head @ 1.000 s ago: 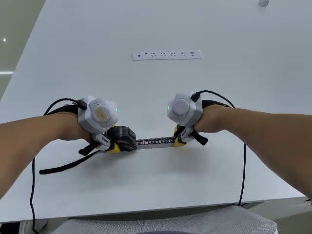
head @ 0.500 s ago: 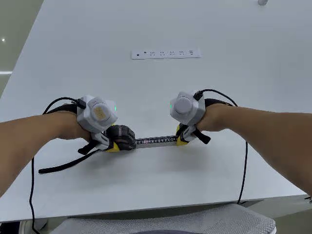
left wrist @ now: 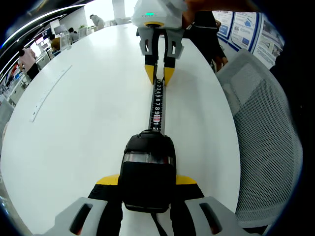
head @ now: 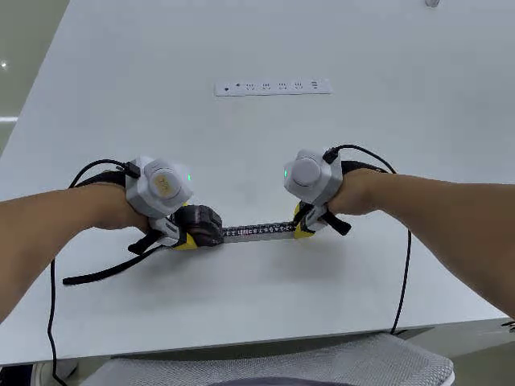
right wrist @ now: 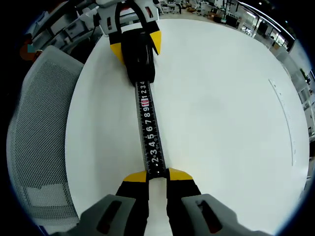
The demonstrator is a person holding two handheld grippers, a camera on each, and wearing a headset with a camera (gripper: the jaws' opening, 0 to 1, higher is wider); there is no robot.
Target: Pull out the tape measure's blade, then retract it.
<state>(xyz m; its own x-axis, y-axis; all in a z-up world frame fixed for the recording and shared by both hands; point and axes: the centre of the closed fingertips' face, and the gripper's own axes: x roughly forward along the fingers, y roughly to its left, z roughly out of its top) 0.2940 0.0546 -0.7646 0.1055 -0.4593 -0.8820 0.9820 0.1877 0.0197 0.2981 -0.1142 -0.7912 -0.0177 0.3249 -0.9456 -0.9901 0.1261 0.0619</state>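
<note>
Blade [right wrist: 147, 123] runs right from the case [left wrist: 147, 162] my left gripper [left wrist: 147, 181] clamps; my right gripper [right wrist: 157, 175] pinches its tip, best pulled straight.

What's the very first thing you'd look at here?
You'd spot the black tape measure first, pinched in the left gripper near the front edge of the white table. Its numbered blade lies stretched flat across to the right gripper, which clamps the tip. Farther back on the table lies a white power strip.
</note>
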